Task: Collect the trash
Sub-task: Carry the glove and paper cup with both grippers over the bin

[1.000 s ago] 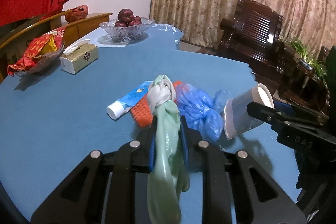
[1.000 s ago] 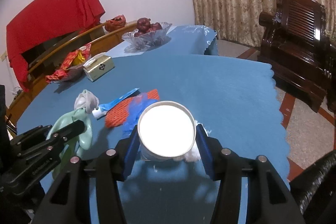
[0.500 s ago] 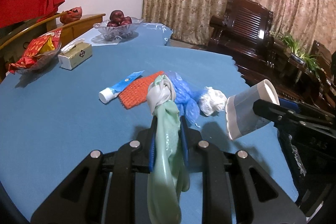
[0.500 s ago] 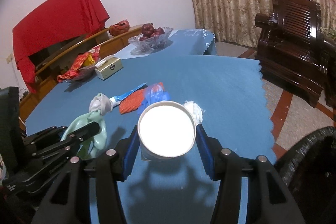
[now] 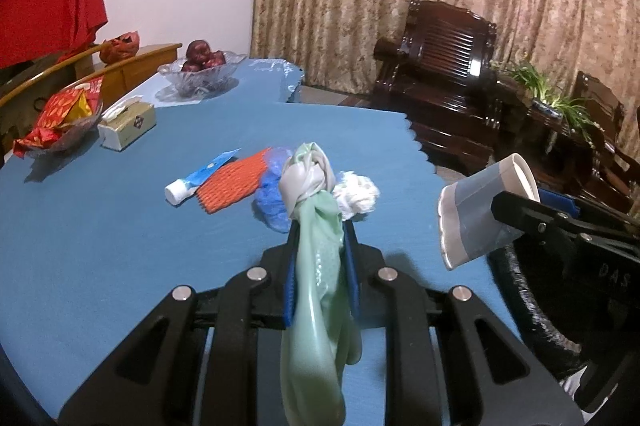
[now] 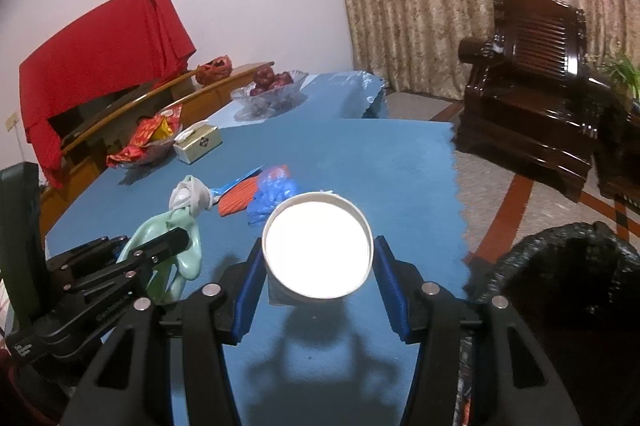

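Pinching a pale green glove [image 5: 320, 266] between the blue pads of the left gripper [image 5: 320, 250], knotted grey end poking up past the fingertips, loose end hanging down below them. Clamping a white paper cup [image 6: 318, 246] on both sides with the right gripper [image 6: 318, 266], mouth facing the camera, cup held off the blue table [image 6: 400, 162]. Hovering both above the near edge of the table, left gripper [image 6: 176, 240] showing at the left of the right wrist view, cup [image 5: 480, 210] tilted at the right of the left wrist view. Lying farther out on the cloth: a toothpaste tube [image 5: 200, 178], touching it an orange net [image 5: 232, 186], then a crumpled blue bag [image 5: 272, 202] and a white tissue wad [image 5: 356, 196], all close together. Sitting near the far left: a tissue box [image 5: 128, 124], a snack dish [image 5: 60, 126] and a fruit bowl [image 5: 202, 72]. Gaping at lower right, beside the table: a black bin bag [image 6: 568, 290].
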